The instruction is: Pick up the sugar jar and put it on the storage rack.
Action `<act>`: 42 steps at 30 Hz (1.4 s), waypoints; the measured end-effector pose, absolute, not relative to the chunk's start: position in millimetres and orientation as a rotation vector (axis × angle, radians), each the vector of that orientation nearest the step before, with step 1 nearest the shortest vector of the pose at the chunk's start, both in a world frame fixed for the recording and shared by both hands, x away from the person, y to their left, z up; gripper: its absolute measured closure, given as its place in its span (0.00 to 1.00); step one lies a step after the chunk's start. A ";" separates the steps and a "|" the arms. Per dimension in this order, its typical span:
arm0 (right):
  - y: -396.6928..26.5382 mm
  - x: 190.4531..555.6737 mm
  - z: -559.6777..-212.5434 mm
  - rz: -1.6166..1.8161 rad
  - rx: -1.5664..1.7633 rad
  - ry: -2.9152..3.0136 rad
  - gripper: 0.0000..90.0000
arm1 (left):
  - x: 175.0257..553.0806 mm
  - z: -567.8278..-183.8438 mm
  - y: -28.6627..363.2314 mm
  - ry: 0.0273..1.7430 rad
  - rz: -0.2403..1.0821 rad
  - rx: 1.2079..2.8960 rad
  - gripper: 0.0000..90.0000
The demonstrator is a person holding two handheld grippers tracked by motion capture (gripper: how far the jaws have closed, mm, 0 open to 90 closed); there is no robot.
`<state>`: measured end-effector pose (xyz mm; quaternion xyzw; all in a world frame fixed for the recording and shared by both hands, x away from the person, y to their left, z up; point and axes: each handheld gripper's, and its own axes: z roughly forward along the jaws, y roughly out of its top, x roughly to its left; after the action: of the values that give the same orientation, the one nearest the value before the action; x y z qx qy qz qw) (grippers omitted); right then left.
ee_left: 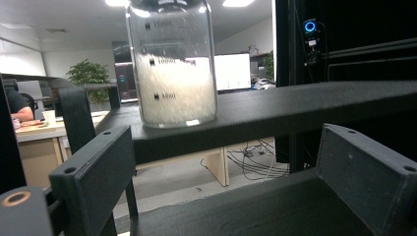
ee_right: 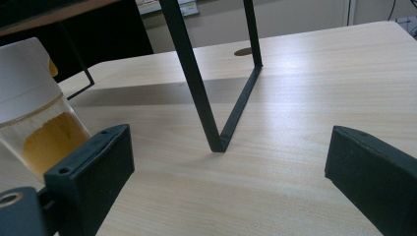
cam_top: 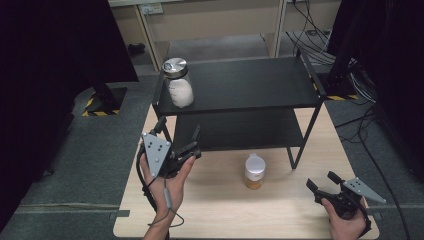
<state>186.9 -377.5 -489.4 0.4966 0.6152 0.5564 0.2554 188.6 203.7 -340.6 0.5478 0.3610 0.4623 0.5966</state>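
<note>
While the right gripper [cam_top: 323, 185] rests spread and empty near the table's [cam_top: 280, 215] right front edge, the left gripper [cam_top: 180, 135] sits nearer the work, jaws spread, nothing between them. Glass jar [cam_top: 178, 82] of white granules stands upright on the black shelf's [cam_top: 250, 82] top left corner, beyond and above the left jaws. Small yellow-filled bottle [cam_top: 254, 171] stands between the hands.

In my left gripper view, the jar [ee_left: 172, 64] lost its lid past the 12 o'clock edge. In my right gripper view, the bottle [ee_right: 34, 113] was cropped at 9 o'clock.
</note>
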 end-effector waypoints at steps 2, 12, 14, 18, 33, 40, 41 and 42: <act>-377.4 187.0 -489.4 1.510 1.347 1.671 0.05 | 187.4 -344.9 204.9 0.838 1.067 1.276 0.08; -377.1 187.0 -489.4 1.510 1.345 1.673 0.05 | 180.2 -373.0 207.7 0.828 1.056 1.253 0.08; -377.3 187.0 -489.6 1.512 1.346 1.672 0.05 | 179.7 -377.7 207.9 0.828 1.049 1.252 0.08; -377.2 187.2 -489.4 1.512 1.347 1.673 0.05 | 179.1 -385.6 208.6 0.823 1.040 1.259 0.07; -377.2 187.2 -489.4 1.512 1.346 1.674 0.05 | 175.7 -418.8 218.5 0.812 1.007 1.267 0.07; -377.1 187.3 -489.3 1.511 1.345 1.675 0.05 | 174.8 -434.2 222.4 0.826 0.985 1.287 0.07; -377.1 187.3 -489.4 1.512 1.345 1.675 0.05 | 174.7 -436.1 222.8 0.828 0.982 1.289 0.07; -377.1 187.2 -489.4 1.512 1.345 1.674 0.05 | 174.7 -438.1 223.2 0.829 0.979 1.290 0.07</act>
<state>187.2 -377.1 -489.4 0.4953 0.6164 0.5566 0.2548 174.7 223.2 -438.1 0.5597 0.3597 0.4245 0.6142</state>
